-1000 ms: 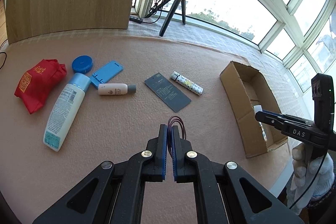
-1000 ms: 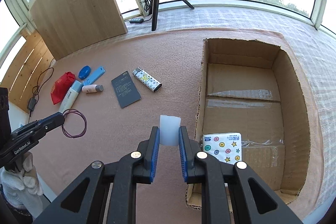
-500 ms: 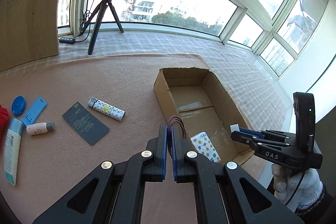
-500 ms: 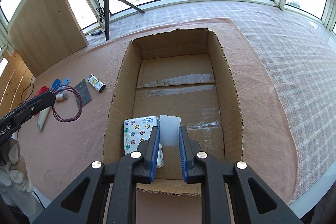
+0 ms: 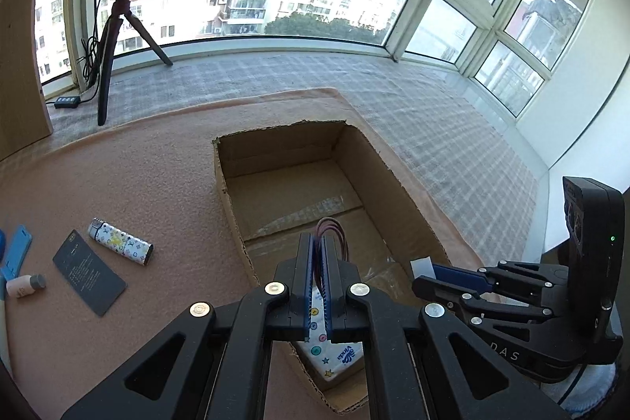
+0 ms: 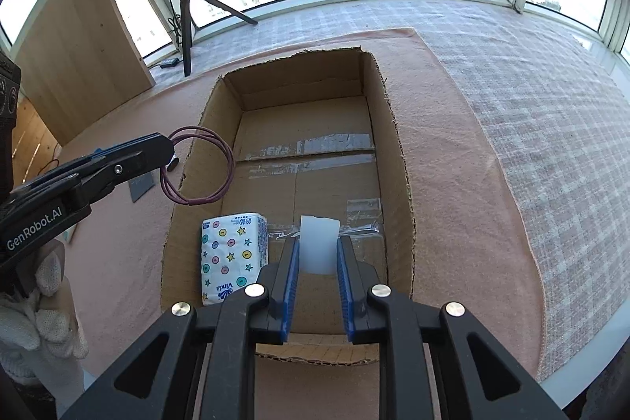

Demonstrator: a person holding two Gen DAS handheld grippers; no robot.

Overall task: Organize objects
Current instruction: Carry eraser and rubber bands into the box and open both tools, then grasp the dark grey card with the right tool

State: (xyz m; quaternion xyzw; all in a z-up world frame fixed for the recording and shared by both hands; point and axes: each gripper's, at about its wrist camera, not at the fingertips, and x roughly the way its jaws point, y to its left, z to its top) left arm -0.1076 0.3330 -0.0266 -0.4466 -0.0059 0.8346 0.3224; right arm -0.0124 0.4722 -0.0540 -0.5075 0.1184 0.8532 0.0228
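Beneath both claws, an open cardboard box (image 6: 388, 128) on the pink-covered worktop (image 5: 118, 176), holding a star-printed tissue pack (image 6: 232, 254) at its near left corner. Left of the left claw, out on the worktop: a patterned lighter (image 5: 120, 241), a dark card (image 5: 88, 272), a small pink bottle (image 5: 23, 286). Beyond the box, a ring-light tripod (image 6: 189, 6) by the window. Left claw (image 5: 319, 250) clamped nearly shut on a maroon hair tie (image 6: 197, 164), loops dangling over the box's left wall. Right claw (image 6: 318, 250) gripping a white translucent block (image 6: 319, 243) between blue pads (image 6: 291, 282), poised above the box's near end. White-gloved hand (image 6: 35, 317) behind the left claw, aimed inward toward the box.
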